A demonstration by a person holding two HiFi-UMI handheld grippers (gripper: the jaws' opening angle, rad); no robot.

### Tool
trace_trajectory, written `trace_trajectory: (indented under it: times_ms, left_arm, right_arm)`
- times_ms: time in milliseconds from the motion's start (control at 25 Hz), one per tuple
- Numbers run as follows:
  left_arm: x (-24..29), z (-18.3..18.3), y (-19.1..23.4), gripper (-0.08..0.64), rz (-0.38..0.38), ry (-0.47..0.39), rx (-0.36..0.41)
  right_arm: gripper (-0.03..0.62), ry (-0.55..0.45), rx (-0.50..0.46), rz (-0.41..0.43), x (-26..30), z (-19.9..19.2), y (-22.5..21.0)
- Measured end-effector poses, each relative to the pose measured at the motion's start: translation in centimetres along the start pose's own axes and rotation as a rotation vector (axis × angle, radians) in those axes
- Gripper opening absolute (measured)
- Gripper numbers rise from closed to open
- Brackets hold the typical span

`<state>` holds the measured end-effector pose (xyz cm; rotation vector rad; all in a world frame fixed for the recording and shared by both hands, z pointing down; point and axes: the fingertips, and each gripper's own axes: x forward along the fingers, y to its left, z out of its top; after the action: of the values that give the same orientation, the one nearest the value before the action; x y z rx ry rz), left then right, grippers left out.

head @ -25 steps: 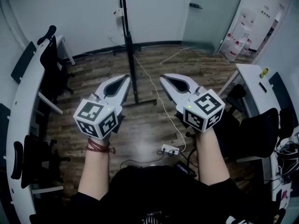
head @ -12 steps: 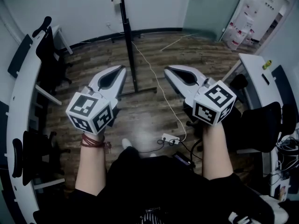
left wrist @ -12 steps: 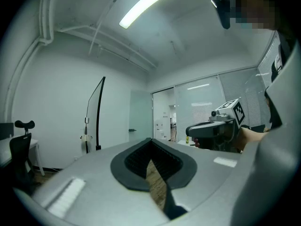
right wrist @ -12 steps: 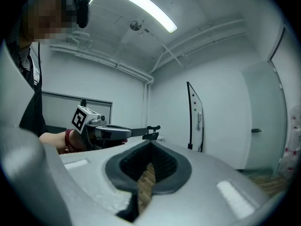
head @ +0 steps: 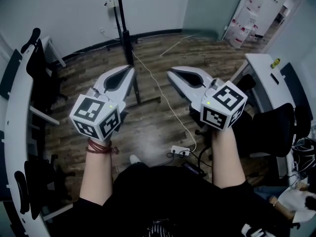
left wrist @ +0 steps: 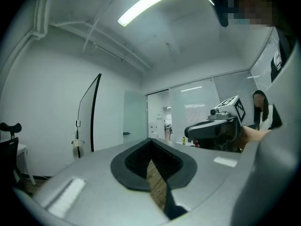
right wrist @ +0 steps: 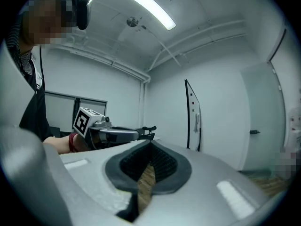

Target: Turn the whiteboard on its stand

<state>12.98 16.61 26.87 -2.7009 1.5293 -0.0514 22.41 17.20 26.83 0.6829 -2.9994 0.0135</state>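
Observation:
The whiteboard stands edge-on ahead of me, a thin black-framed panel (left wrist: pixel 90 113) (right wrist: pixel 190 113) on a black pole (head: pixel 120 14) with a floor foot (head: pixel 143 101). My left gripper (head: pixel 130 69) (left wrist: pixel 150 139) and right gripper (head: pixel 169 73) (right wrist: pixel 150 143) are held side by side at waist height, short of the stand and apart from it. Both are shut with nothing between the jaws. Each shows in the other's view: the right one (left wrist: pixel 217 126), the left one (right wrist: pixel 112 133).
A curved white desk (head: pixel 15 107) with black chairs runs along the left. Another white desk (head: pixel 264 70) and a black chair (head: pixel 276 132) stand at the right. A power strip (head: pixel 180 152) and a white cable (head: pixel 163 95) lie on the wood floor. A glass door (head: pixel 207 4) is behind.
The view has shifted, so the stand's pole sits further left and the room has slid sideways. Both grippers stay shut and side by side, a little closer to the stand's foot.

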Motion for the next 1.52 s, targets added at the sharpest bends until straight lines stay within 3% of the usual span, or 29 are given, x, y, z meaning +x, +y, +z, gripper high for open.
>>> trace_trajectory:
  times_ms: [440,880,1120,1320,1520]
  left_arm:
    - [1.4,-0.7,9.8,0.003,0.027,0.025,-0.007]
    - [-2.4,-1.8,18.7,0.005,0.025,0.013,-0.041]
    - [-3.4,-2.1,20.2,0.003,0.037,0.015,-0.036]
    - [-3.0,-3.5,21.7,-0.006,0.071,0.094,0.038]
    - [-2.0,-3.3,23.5,-0.005,0.085,0.066,0.0]
  right_arm:
    - [0.002,0.005,0.03,-0.05,9.0,1.3,-1.7]
    - [0.002,0.006,0.054,-0.05,17.5,1.2,-1.6]
    - [0.002,0.009,0.05,-0.026,20.0,1.3,-0.6]
    - [0.002,0.013,0.065,-0.029,21.8,1.1,-1.3]
    - [0.002,-0.004,0.101,-0.015,23.9,1.0,-3.3]
